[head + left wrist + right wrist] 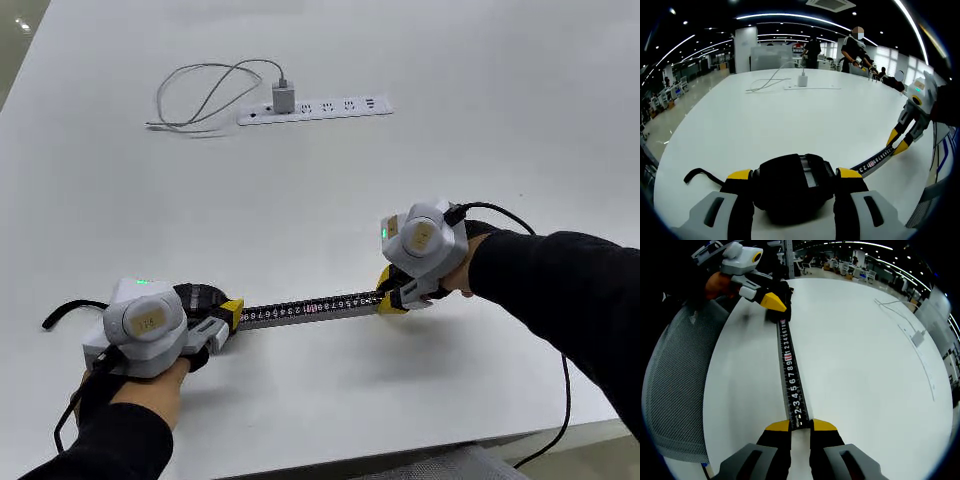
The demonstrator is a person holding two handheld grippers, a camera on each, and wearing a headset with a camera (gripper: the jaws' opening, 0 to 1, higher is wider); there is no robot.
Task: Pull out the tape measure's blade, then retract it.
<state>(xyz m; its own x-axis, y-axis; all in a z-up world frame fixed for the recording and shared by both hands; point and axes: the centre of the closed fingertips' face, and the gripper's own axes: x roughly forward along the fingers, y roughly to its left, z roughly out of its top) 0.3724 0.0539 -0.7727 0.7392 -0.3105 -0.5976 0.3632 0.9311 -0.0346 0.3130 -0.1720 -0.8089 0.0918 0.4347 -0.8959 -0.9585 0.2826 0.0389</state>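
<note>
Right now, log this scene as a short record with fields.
left hand-held gripper: shut on the black tape measure case
right hand-held gripper: shut on the tip of the black blade with white numerals
blade state: pulled out, straight between the two grippers, low over the white table
far side: white power strip with a white charger plugged in and its cable looped
task stage: extended, not yet retracted

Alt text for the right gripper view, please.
The right gripper pinches the end of the tape measure's blade, which stretches across the white table to its case, held by the left gripper.
</note>
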